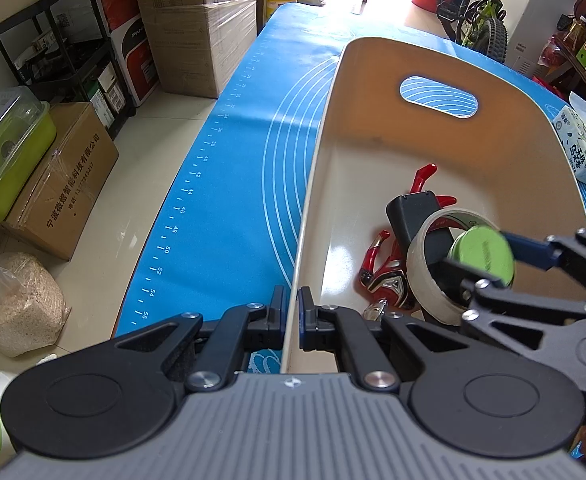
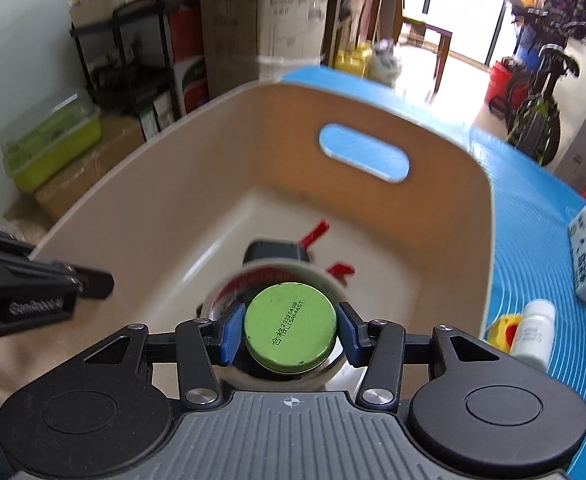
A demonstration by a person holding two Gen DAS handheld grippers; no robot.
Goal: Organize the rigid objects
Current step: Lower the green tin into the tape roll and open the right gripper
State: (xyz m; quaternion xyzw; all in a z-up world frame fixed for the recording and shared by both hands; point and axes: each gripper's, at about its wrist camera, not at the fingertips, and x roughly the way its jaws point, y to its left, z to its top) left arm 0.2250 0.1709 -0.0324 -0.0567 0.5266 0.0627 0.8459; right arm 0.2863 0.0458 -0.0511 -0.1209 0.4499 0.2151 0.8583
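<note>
Right gripper [image 2: 289, 334]: blue pads clamped on either side of a green-lidded tin [image 2: 290, 327], held over the cream bin [image 1: 373, 92], directly above a tape roll [image 1: 429, 264]. Left gripper [image 1: 291, 314]: jaws pinched on the bin's near-left wall, steadying it.

Step, as judged: placing the tin in the bin. Next move calls for lowering and releasing it without catching the roll.

Bin contents: tape roll, black device [image 1: 411, 210], red toy figure [image 1: 385, 276].

Outside, on blue mat [image 1: 233, 200]: white bottle [image 2: 533, 332], yellow item [image 2: 501, 328], tissue pack [image 1: 583, 148].
</note>
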